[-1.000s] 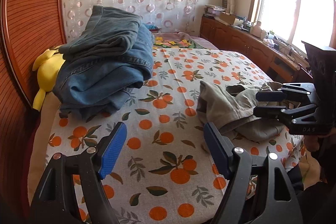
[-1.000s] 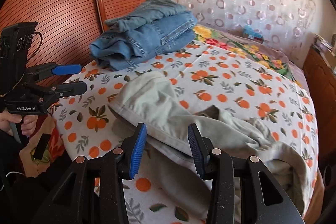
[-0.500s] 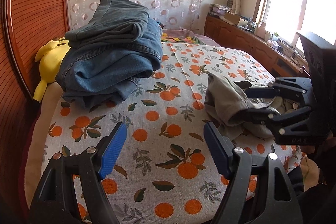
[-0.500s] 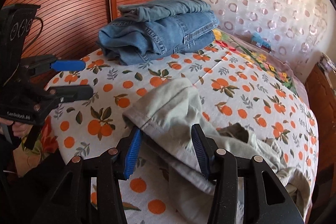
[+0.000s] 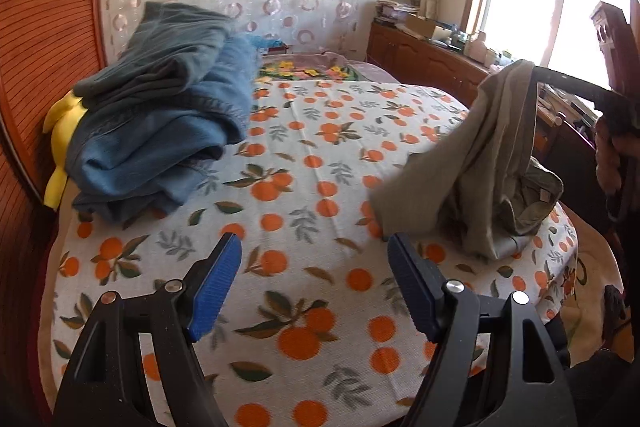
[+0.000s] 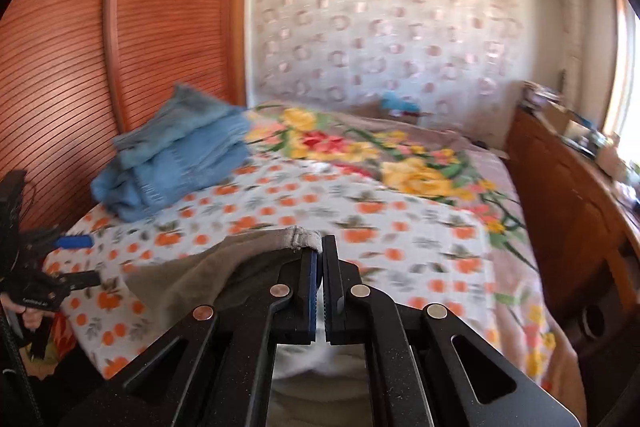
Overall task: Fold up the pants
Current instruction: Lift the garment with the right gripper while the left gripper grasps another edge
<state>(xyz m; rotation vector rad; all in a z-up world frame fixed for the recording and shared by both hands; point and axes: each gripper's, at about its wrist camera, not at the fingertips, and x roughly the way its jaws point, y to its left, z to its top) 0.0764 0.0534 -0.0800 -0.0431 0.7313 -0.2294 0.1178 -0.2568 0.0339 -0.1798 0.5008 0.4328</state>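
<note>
The khaki pants hang from my right gripper, lifted above the orange-print bedspread, with their lower part resting on the bed at the right. In the right wrist view my right gripper is shut on a hem of the khaki pants, which drape down to the left. My left gripper is open and empty, low over the bed's near edge, left of the pants. It also shows in the right wrist view.
A stack of folded blue jeans lies at the bed's left near the wooden headboard, with a yellow plush toy beside it. A floral blanket covers the far bed. A wooden cabinet runs under the window on the right.
My right gripper has shut on the khaki pants and lifted them off the bed. My left gripper stayed open and shifted little.
</note>
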